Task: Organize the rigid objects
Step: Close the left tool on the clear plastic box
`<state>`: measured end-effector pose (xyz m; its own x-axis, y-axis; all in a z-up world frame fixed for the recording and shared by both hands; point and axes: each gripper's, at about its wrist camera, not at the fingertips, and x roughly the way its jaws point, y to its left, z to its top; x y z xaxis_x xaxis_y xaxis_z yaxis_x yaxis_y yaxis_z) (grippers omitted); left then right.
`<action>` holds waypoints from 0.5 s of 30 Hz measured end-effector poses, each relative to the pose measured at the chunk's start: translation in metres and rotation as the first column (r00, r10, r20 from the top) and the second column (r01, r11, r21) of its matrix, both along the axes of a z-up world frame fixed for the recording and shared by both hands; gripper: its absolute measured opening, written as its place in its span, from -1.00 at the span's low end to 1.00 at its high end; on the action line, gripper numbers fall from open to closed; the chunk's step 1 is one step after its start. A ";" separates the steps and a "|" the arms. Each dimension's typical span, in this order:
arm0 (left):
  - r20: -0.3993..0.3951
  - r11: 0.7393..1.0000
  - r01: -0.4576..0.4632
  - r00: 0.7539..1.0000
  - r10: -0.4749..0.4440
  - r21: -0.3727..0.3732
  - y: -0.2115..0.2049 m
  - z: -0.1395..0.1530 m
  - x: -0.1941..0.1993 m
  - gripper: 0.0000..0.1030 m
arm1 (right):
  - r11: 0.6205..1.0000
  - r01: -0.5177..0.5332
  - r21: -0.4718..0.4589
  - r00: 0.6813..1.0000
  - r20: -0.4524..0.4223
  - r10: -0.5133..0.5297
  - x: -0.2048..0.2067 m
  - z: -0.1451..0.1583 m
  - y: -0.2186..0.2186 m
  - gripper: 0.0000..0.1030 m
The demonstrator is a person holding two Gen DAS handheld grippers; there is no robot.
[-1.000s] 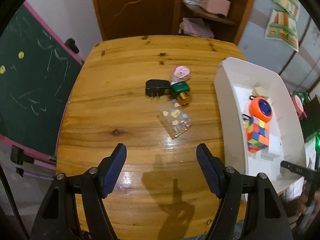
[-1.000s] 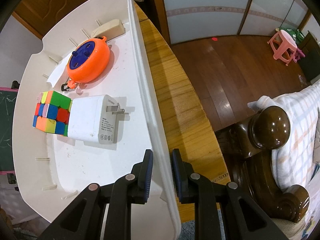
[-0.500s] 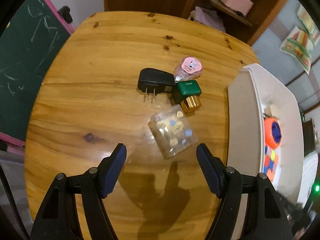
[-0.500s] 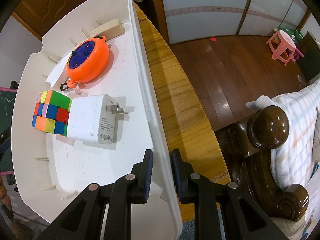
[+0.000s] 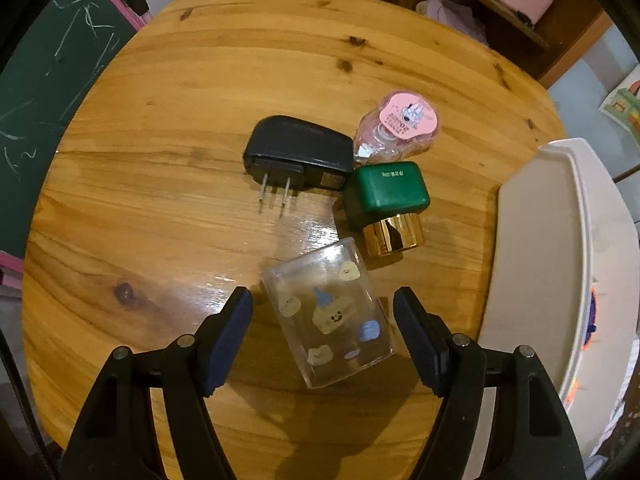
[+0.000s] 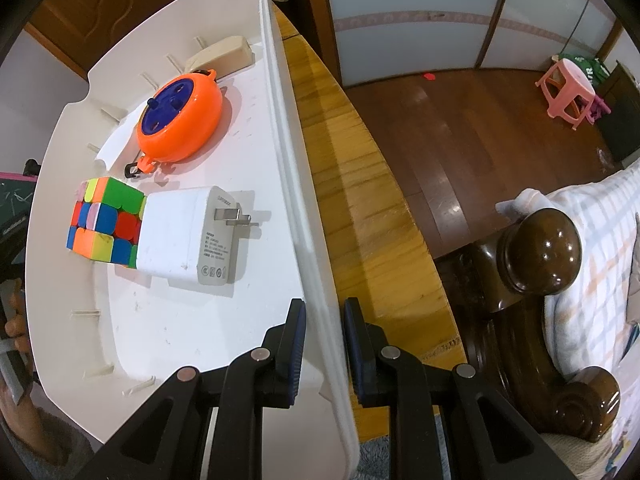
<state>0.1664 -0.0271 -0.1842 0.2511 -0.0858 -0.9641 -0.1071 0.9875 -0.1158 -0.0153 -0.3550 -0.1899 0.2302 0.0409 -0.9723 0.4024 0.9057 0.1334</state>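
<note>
In the left wrist view, a clear plastic box with cartoon stickers (image 5: 330,314) lies on the round wooden table (image 5: 160,92), between the fingers of my open left gripper (image 5: 322,336), untouched. Behind it lie a black plug adapter (image 5: 298,154), a green bottle with a gold cap (image 5: 386,206) and a pink packet (image 5: 398,128). In the right wrist view, my right gripper (image 6: 324,344) is shut on the right wall of the white tray (image 6: 308,216). The tray holds an orange reel (image 6: 180,118), a colour cube (image 6: 106,216), a white charger (image 6: 188,236) and a beige block (image 6: 222,54).
The tray's outer wall (image 5: 532,260) stands at the table's right edge in the left wrist view. A green chalkboard (image 5: 48,72) stands to the left and a wooden shelf (image 5: 500,4) behind. In the right wrist view, a wooden armchair (image 6: 544,280) and a pink stool (image 6: 568,92) stand on the floor.
My left gripper has moved forward and down over the table, and the clear box now lies between its open fingers. The right gripper stays shut on the tray wall.
</note>
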 end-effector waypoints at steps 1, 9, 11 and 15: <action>-0.008 1.000 0.000 1.000 0.000 0.004 -0.002 -0.002 0.000 0.48 | 1.000 0.001 0.002 1.000 0.001 -0.001 0.000 0.000 0.000 -0.59; -0.011 0.995 0.002 1.000 -0.001 0.096 -0.011 -0.007 -0.006 0.47 | 1.000 0.002 0.017 1.000 0.008 -0.002 -0.001 -0.002 -0.003 -0.59; -0.003 0.994 -0.001 1.000 0.001 0.111 -0.012 -0.008 -0.011 0.44 | 1.000 0.003 0.018 1.000 0.009 -0.003 -0.001 -0.002 -0.004 -0.59; 0.044 0.990 0.011 0.999 -0.017 0.139 -0.012 -0.004 -0.021 0.13 | 1.000 0.004 0.020 1.000 0.010 -0.004 -0.002 -0.002 -0.004 -0.59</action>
